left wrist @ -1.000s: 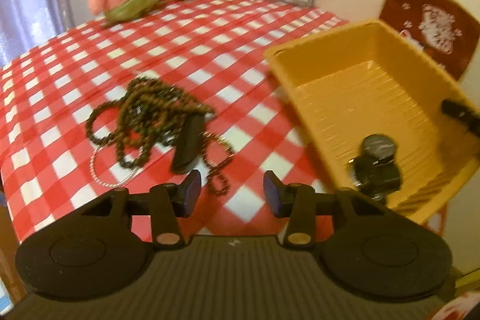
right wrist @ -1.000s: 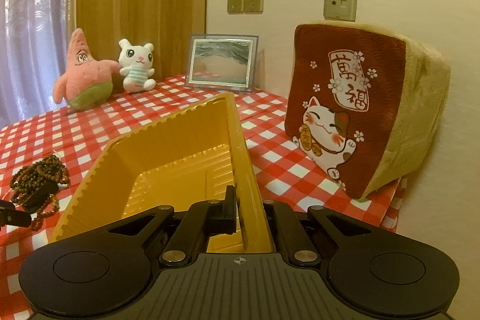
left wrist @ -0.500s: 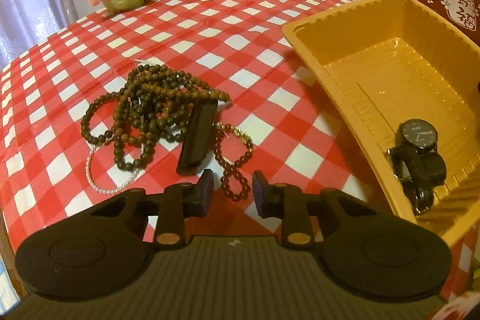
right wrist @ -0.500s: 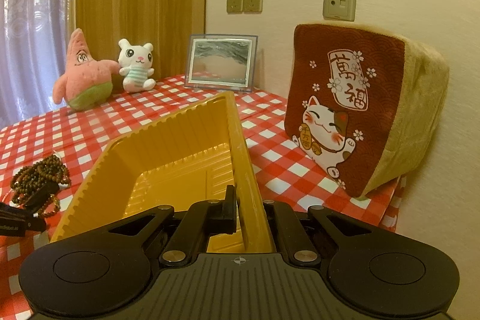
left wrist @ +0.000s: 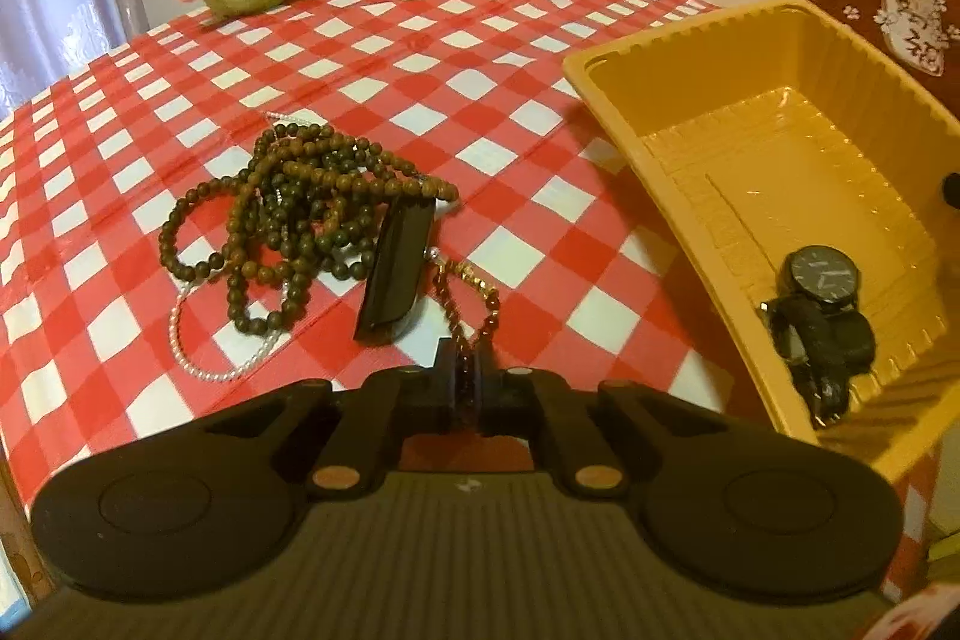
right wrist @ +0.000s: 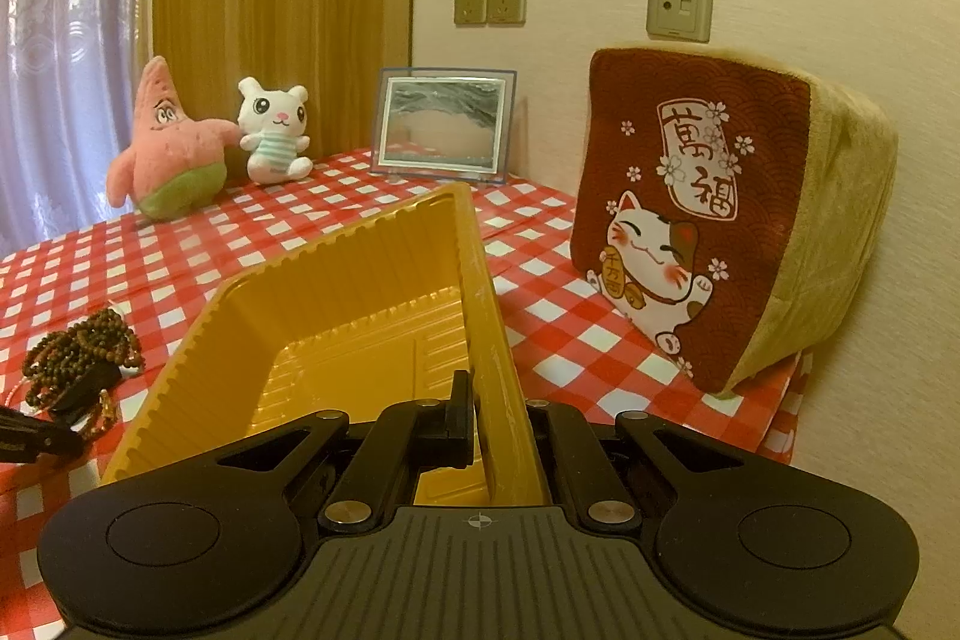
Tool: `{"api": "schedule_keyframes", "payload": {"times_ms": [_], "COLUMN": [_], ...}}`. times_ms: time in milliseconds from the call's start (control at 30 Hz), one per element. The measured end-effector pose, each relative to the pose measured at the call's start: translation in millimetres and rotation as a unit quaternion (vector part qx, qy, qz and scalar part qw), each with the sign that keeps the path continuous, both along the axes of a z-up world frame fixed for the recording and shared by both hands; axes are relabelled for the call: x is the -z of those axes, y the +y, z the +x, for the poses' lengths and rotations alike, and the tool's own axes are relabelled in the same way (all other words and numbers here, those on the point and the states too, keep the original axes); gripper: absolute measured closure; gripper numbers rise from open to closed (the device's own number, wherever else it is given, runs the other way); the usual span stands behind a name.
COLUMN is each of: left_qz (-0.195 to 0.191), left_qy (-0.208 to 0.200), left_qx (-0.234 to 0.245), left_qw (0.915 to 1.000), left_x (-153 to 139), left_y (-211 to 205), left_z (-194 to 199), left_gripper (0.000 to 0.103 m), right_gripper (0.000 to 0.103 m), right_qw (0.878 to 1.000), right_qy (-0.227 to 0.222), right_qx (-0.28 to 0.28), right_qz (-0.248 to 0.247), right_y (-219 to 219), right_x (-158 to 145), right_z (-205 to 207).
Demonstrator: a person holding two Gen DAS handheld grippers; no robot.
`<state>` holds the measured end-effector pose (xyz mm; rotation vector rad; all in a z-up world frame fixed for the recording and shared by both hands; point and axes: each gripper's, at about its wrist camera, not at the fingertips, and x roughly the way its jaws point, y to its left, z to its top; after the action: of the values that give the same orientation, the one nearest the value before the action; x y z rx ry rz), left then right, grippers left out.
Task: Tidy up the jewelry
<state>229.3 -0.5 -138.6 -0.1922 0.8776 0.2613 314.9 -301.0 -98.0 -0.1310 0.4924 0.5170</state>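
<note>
1. My left gripper (left wrist: 465, 381) has its fingers pinched on the near loop of the amber bead bracelet (left wrist: 467, 297), which lies on the tabletop by its near edge; the rest of the loop is on the cloth.
2. My right gripper (right wrist: 480, 415) has its fingers pressed together on the right wall of the yellow tray (right wrist: 384, 274), which stands tilted at the tabletop's right side.
3. The bracelet should handle as light and limp: I expect it to hang and swing, and smooth beads could slip from a shallow pinch.
4. It lies touching the black clip (left wrist: 396, 274) and the tangled wooden bead strands (left wrist: 300, 214), with a pearl strand (left wrist: 210, 370) beside them, so a lift may drag neighbours along.
5. A black watch (left wrist: 822, 304) already lies in the tray's near end.
6. Readable writing: the cat cushion (right wrist: 708, 220) carries the characters 萬福; the watch dial is too small to read.
</note>
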Motion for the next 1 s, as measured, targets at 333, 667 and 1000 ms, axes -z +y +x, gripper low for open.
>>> {"api": "schedule_keyframes", "payload": {"times_ms": [333, 667, 1000], "left_qz": [-0.005, -0.022, -0.074], "left_qy": [-0.048, -0.104, -0.124], "left_qx": [0.01, 0.053, 0.155], "left_qw": [0.9988, 0.9929, 0.9773], "left_x": [-43, -90, -105], "left_y": [-4, -27, -85], "left_z": [-20, -21, -3], "left_gripper": [0.099, 0.099, 0.099], "right_gripper": [0.099, 0.099, 0.098], "right_qw": [1.0, 1.0, 1.0], "right_qy": [0.0, 0.001, 0.002], "right_qx": [0.0, -0.001, -0.003], "right_qz": [0.002, 0.006, 0.007], "right_y": [1, 1, 1], "right_x": [1, 0, -1], "right_z": [-4, -5, -7]}}
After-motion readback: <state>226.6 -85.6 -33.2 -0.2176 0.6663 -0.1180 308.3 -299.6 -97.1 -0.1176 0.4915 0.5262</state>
